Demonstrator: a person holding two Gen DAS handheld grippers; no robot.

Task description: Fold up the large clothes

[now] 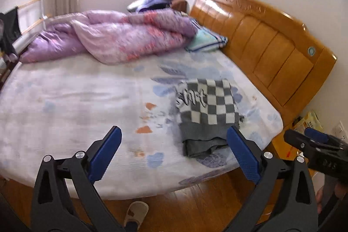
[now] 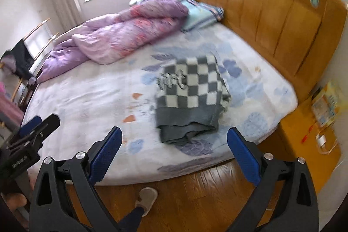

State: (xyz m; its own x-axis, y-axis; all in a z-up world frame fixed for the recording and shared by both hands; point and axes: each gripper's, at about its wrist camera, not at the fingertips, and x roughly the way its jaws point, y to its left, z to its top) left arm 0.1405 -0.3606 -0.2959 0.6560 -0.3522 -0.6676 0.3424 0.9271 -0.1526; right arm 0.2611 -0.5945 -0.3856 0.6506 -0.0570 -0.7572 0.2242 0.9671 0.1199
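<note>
We see the checkered sweater (image 2: pixel 191 99) lying folded into a compact bundle on the bed (image 2: pixel 87 97), right of centre in both frames, its grey hem toward the bottom edge and the wooden headboard (image 2: pixel 278 14) to its right. Our left gripper (image 1: pixel 174 149) and right gripper (image 2: pixel 174 149) hang above the near edge of the mattress with jaws spread wide and nothing between them, clear of the sweater. A purple quilt (image 1: pixel 113 36) is heaped in the upper left beside a blue pillow (image 1: pixel 206 40), and a slippered foot (image 2: pixel 146 199) stands on the wooden floor (image 2: pixel 206 199) at the bottom.
</note>
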